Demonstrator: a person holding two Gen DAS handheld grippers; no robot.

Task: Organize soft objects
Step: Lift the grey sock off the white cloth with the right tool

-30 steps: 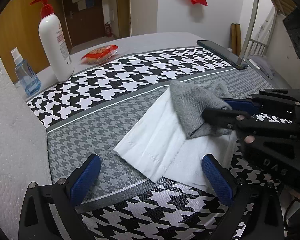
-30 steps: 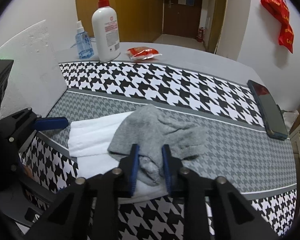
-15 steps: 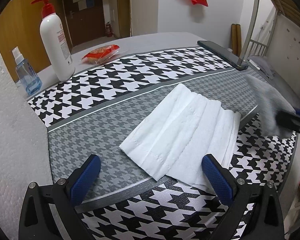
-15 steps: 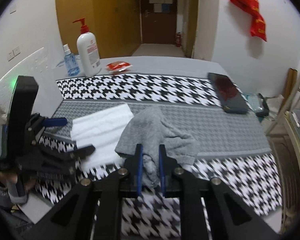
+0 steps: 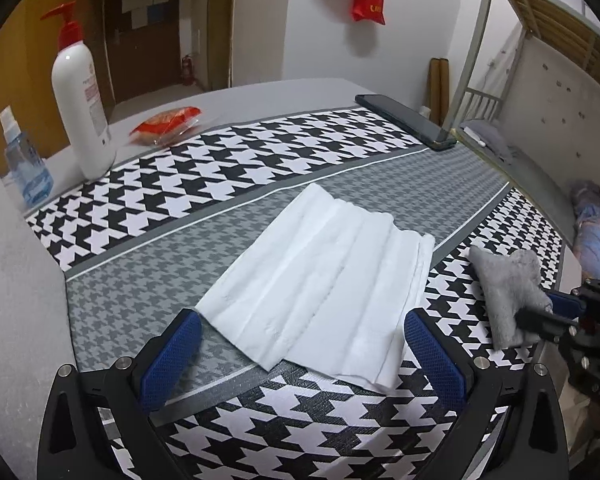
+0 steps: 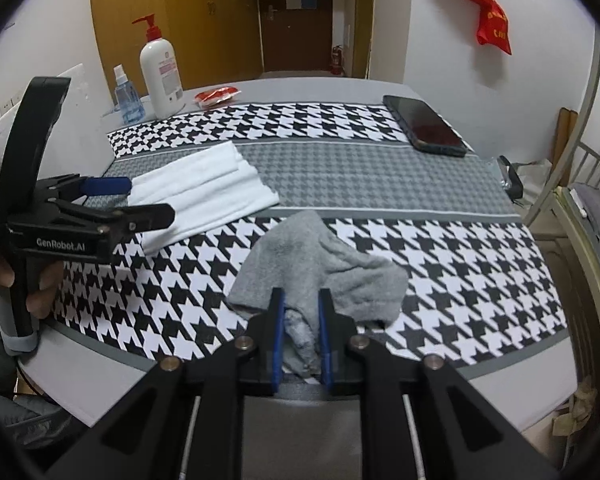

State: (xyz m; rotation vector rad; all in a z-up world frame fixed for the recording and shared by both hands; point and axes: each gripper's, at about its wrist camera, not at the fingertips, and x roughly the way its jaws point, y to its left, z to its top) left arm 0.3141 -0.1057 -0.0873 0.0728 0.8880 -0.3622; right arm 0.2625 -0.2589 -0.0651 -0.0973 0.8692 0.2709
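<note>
A folded white towel lies on the grey band of the houndstooth cloth. My left gripper hangs open over the towel's near edge, its blue pads wide apart and holding nothing. To the right, a crumpled grey sock rests on the black-and-white band near the table's front edge. My right gripper has a fold of the sock between its pads; its jaws are opening while the cloth still fills the narrow gap. The left wrist view shows the sock and right gripper at its right edge.
At the back left stand a white pump bottle and a blue spray bottle, with a red packet beside them. A black phone lies at the back right. A white foam board borders the left; a metal bed frame stands right.
My right gripper lifted the grey sock off the white towel and carried it right, down onto the black-and-white band. The towel now lies bare. My left gripper has stayed put.
</note>
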